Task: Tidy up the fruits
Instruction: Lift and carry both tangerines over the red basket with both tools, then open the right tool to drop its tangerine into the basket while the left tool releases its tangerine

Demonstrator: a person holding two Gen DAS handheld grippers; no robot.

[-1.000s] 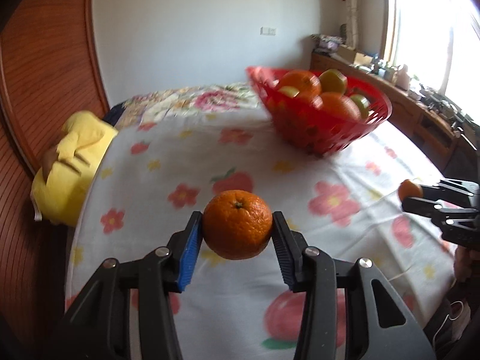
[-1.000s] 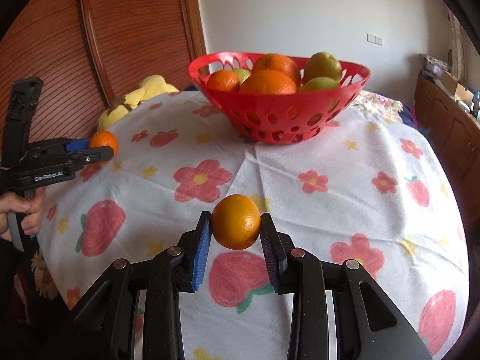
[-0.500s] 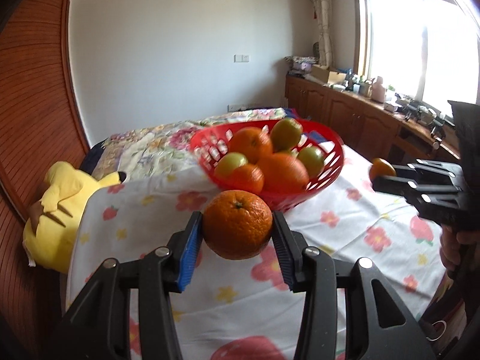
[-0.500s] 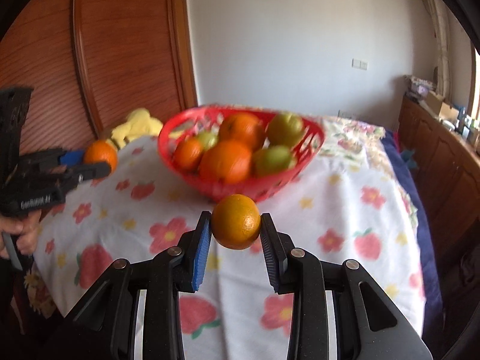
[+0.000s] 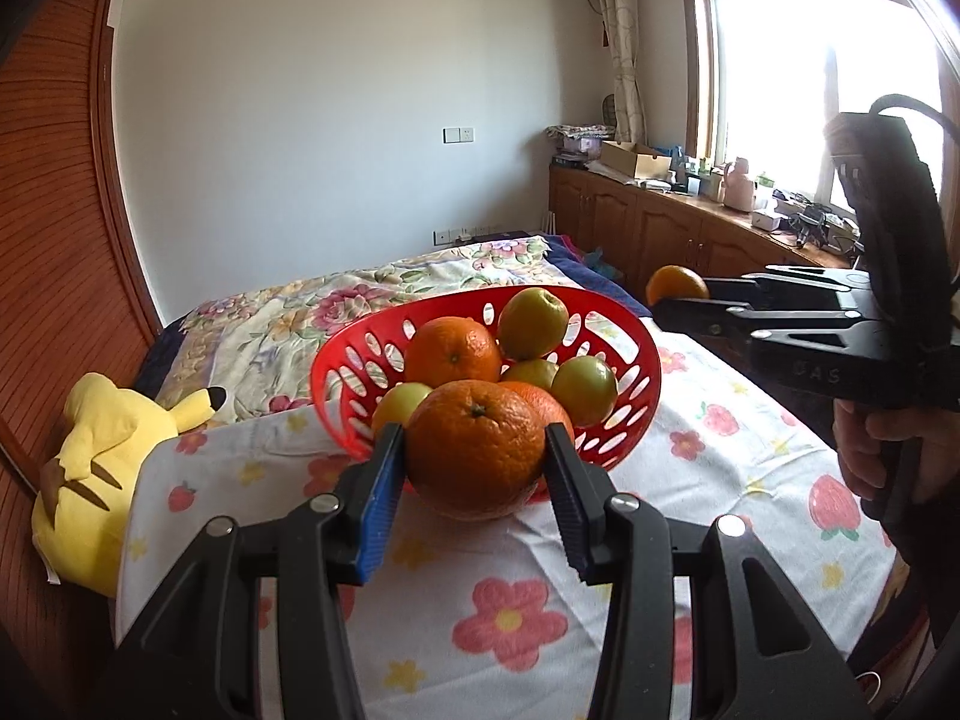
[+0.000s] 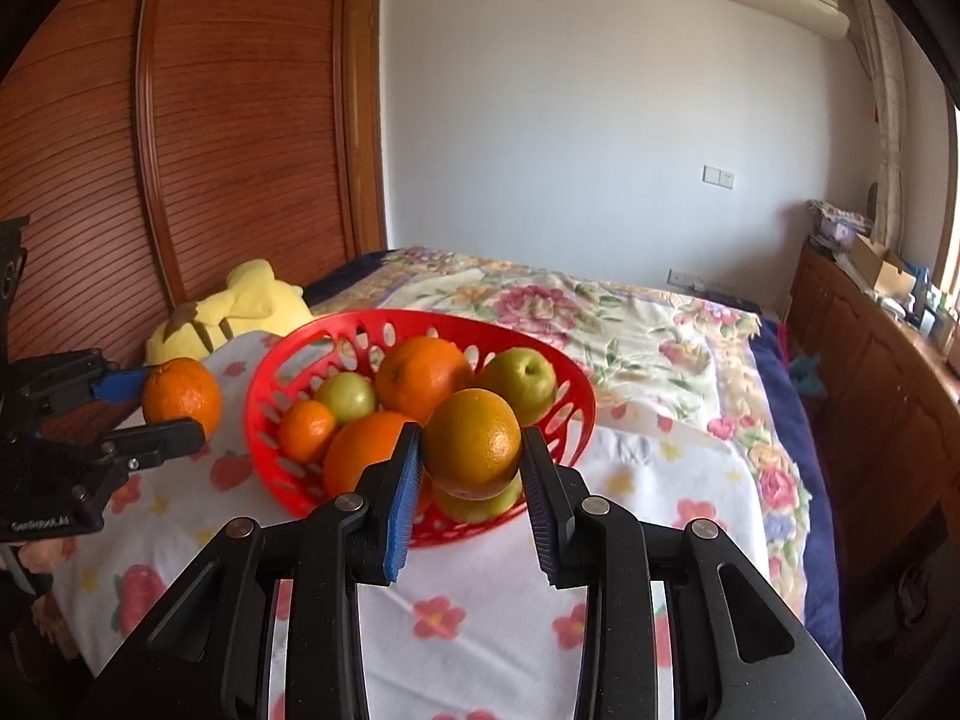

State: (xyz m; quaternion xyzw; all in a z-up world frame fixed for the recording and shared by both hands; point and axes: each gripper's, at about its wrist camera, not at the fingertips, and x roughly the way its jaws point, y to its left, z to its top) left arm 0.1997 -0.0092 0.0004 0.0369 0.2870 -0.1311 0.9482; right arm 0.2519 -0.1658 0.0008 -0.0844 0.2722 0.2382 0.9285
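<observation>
Left gripper (image 5: 474, 468) clamps 1 large orange (image 5: 477, 449) just short of the red basket (image 5: 636, 384); right gripper (image 6: 471, 468) pinches 1 smaller orange (image 6: 472, 443) at its near rim. Carry step; next, move over the 7-odd piled fruits and release.

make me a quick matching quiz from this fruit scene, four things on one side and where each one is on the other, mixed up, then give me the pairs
Things:
1. larger orange
2. smaller orange
3. green apple
4. yellow plush toy

Places:
A. in the red basket
B. at the bed's edge by the wooden wall
C. clamped in the left gripper
D. clamped in the right gripper

Pairs: 1-C, 2-D, 3-A, 4-B
</observation>
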